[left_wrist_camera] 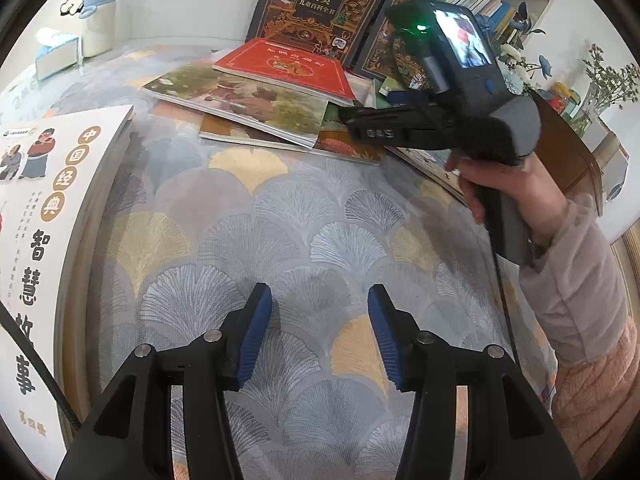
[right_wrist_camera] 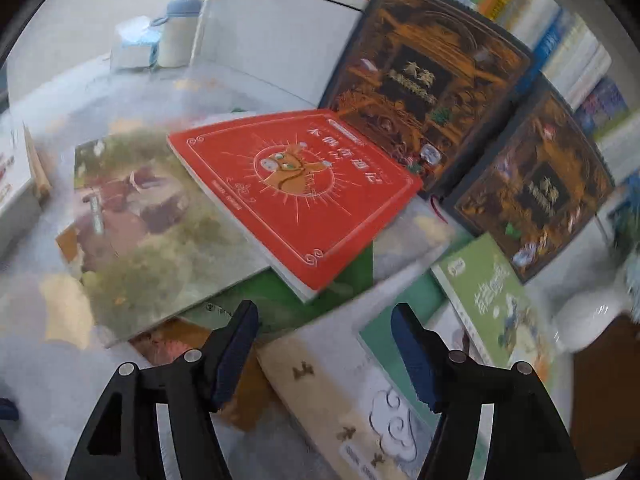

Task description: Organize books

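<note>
Right now we're hovering the right hand-held gripper (right_wrist_camera: pixel 324 352) over the loose book pile w/ its jaws spread and nothing between them. We're judging the red book (right_wrist_camera: pixel 296 196) as the next pick: it's lying just ahead of the fingertips, slightly left of centre, topmost on the heap, near corner pointing back at us. Its long axis is running diagonally away, from near-right up to far-left, so we're reckoning a grab at the near corner or spine edge. The right side is clearly nearer. The left hand-held gripper (left_wrist_camera: pixel 320 336) is also spread, holding nothing, hanging over bare patterned cloth on the worktop (left_wrist_camera: pixel 280 216) well short of the pile.

Under the red book, the green-brown picture book (right_wrist_camera: pixel 160 240) is sticking out to the left. A beige book w/ cloud motifs (right_wrist_camera: pixel 352 392) is lying right below the right fingertips, and a light green book (right_wrist_camera: pixel 492 300) is off to the right. Two dark ornate volumes (right_wrist_camera: pixel 432 72) are leaning upright beyond the pile against the shelf row. A white-cover book (left_wrist_camera: pixel 48 240) is sitting left of the left fingertips, maybe the tidy stack's start. The right-wrist view is blurred, so edges are approx. The red cover's overhang should be giving jaw room; the books beneath may be sliding if nudged.
</note>
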A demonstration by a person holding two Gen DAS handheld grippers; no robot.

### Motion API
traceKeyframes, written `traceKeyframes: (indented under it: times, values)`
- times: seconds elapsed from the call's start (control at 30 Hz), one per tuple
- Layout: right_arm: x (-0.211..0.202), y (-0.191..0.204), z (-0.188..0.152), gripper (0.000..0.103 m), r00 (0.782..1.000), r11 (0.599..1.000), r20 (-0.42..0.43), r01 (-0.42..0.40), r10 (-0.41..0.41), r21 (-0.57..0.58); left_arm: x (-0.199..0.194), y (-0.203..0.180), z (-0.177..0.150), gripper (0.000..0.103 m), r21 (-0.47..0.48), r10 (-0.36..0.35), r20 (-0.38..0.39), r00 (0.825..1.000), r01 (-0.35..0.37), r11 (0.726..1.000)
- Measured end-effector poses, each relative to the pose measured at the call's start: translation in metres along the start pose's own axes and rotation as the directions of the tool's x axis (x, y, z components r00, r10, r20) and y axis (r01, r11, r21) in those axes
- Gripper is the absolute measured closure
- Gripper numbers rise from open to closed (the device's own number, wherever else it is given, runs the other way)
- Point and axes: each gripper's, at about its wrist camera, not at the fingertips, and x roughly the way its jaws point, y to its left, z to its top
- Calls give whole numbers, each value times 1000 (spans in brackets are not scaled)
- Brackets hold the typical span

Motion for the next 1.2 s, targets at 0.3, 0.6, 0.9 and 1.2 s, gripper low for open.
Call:
traceKeyframes:
  times: [0.3,0.6,0.9,1.2]
  values:
    - [25,5,24,98,995,993,34,-96,98,-62,-1,-2,-4,53,-12,-16,-4,1000,16,1000]
    - [40,11,11,100,985,982,106,146,-134,-118,-1,-9,-8,50,-1,-6,-2,1000,6,1000]
    - [73,16,42,103,974,973,89,214,-207,-81,-1,-13,-8,47,3,-17,-4,1000,17,1000]
    - [-49,13,-14,103,983,998,186,-1,12,-58,-12,2,-5,47,-62,-36,21,999,37,997]
